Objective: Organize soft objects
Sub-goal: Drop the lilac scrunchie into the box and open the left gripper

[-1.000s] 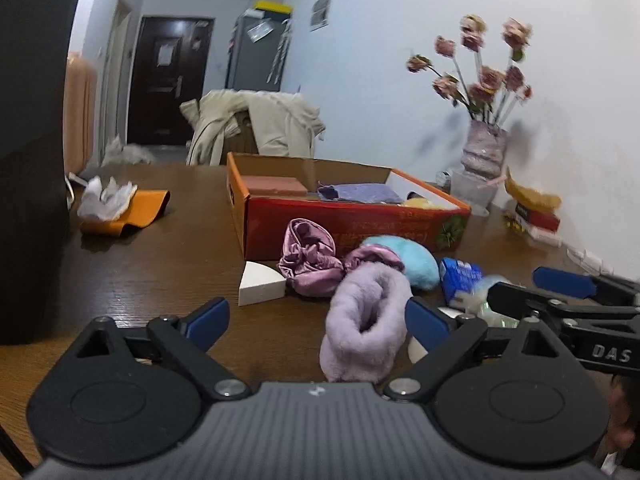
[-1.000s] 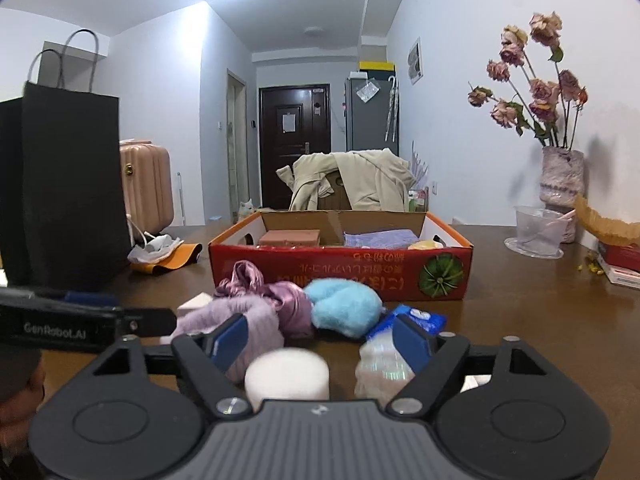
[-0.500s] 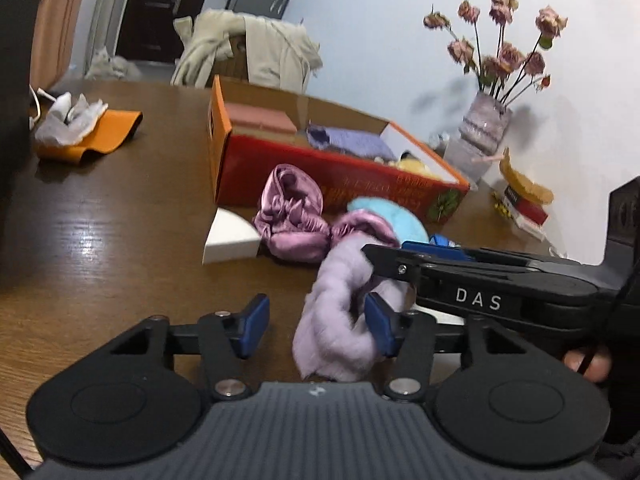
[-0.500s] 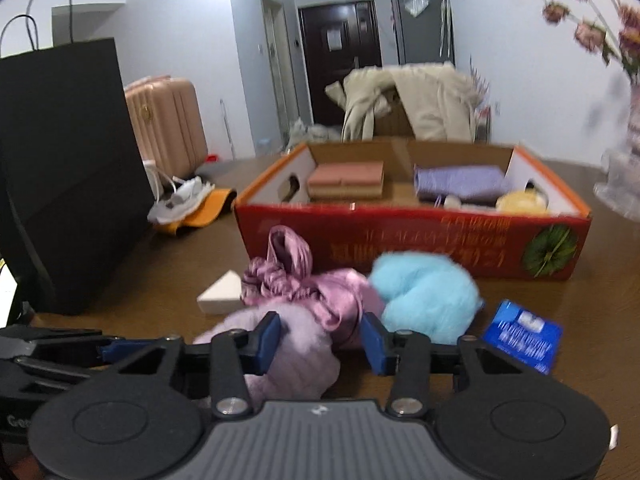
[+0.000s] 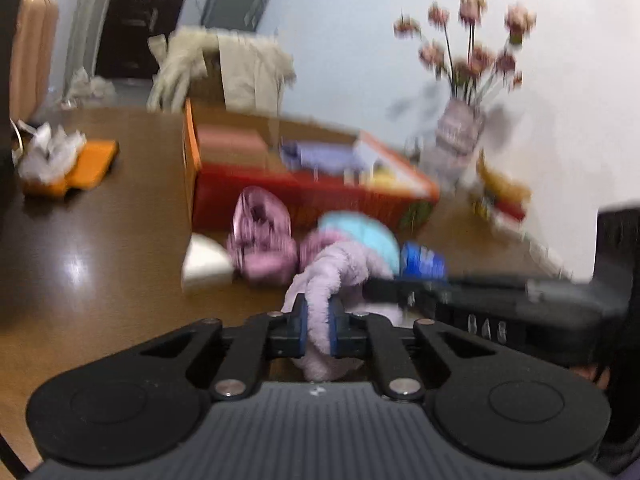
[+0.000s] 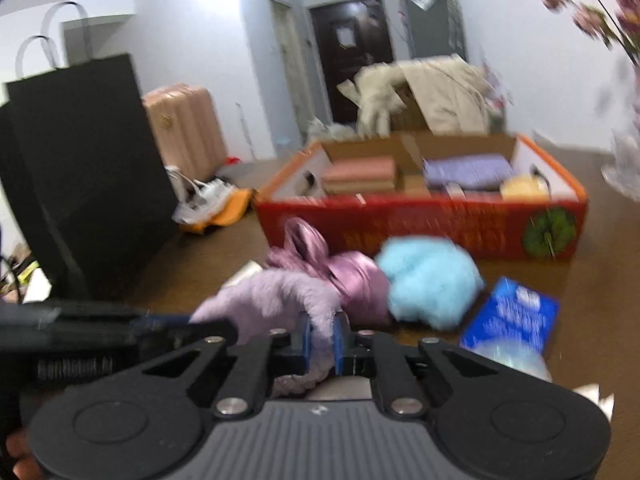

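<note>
The left gripper (image 5: 319,330) is clamped on a lilac fluffy band (image 5: 335,276), its blue pads pinching one stretch of the plush. The right gripper (image 6: 320,340) is likewise closed on the same lilac fluffy band (image 6: 276,294), pinching another stretch of it, so the band is held between the two tools just above the brown wooden counter (image 5: 100,240). In the left wrist view the right tool reaches in from the right side and crosses the band; in the right wrist view the left tool comes in from the left edge.

Just behind the band lies a pink satin scrunchie (image 6: 340,268), touching it, and beside that a light blue fluffy puff (image 6: 430,280). A white wedge sponge (image 5: 206,262) sits left of the scrunchie. A blue packet (image 6: 516,316) lies to the right of the puff.

Farther back stands a red and orange cardboard box (image 6: 420,224), open at the top, with a pink folded item (image 6: 360,170), a purple folded cloth (image 6: 468,168) and a yellow round thing (image 6: 520,188) inside. To the left are a black paper bag (image 6: 80,168) and a heap of white and orange material (image 5: 60,160). A vase of dried roses (image 5: 460,128) stands by the wall; both views are motion-blurred.
</note>
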A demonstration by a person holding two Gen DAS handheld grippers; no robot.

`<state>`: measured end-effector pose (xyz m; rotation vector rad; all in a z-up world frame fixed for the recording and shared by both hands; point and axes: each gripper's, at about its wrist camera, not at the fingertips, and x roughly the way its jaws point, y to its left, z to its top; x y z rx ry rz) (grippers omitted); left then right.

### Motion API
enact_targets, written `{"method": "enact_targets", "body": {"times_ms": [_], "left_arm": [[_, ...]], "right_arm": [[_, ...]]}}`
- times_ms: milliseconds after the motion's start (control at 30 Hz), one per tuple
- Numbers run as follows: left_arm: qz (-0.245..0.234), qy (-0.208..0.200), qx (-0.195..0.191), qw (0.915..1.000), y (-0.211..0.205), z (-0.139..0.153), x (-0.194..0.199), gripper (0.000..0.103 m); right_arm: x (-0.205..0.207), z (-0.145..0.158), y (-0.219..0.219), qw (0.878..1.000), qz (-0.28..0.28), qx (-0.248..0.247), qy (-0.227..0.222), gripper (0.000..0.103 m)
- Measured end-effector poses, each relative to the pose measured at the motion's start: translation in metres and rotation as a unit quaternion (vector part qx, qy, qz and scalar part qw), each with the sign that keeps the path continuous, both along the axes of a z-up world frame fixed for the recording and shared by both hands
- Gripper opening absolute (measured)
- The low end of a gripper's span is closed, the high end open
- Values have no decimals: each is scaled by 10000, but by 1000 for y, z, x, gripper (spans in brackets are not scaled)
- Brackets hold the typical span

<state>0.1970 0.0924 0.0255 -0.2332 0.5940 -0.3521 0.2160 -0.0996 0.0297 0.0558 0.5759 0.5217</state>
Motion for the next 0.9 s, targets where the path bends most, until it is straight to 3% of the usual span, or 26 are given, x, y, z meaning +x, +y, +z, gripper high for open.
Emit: {"method": "enact_targets", "body": {"times_ms": [167, 267, 333, 500, 633, 667, 733, 900], "left_arm": [[45, -661, -64, 9978, 10, 48, 28, 11], [-5, -972, -31, 9953, 12, 74, 64, 11], [73, -925, -49, 9957, 15, 81, 99, 11], [360, -328, -12, 9988, 20, 55, 170, 12], [436, 177, 222, 9986, 19, 23, 192, 16], [438, 198, 264, 9985, 20, 18, 193, 28], [477, 138, 249, 9985, 23, 18, 190, 41], [548, -114, 197, 9982, 35, 32, 177, 43]], "right_arm": [[13, 49, 2, 9974, 193, 48, -697, 11], [49, 76, 3, 9953, 195, 65, -948, 11], [81, 84, 5, 9956, 200, 63, -918, 11], [163, 62, 17, 9998, 92, 118, -111, 11], [184, 26, 30, 9992, 31, -130, 373, 12], [186, 19, 32, 9989, 40, -168, 441, 14], [188, 11, 35, 9981, 81, -174, 584, 17], [187, 12, 33, 9984, 54, -141, 545, 25]]}}
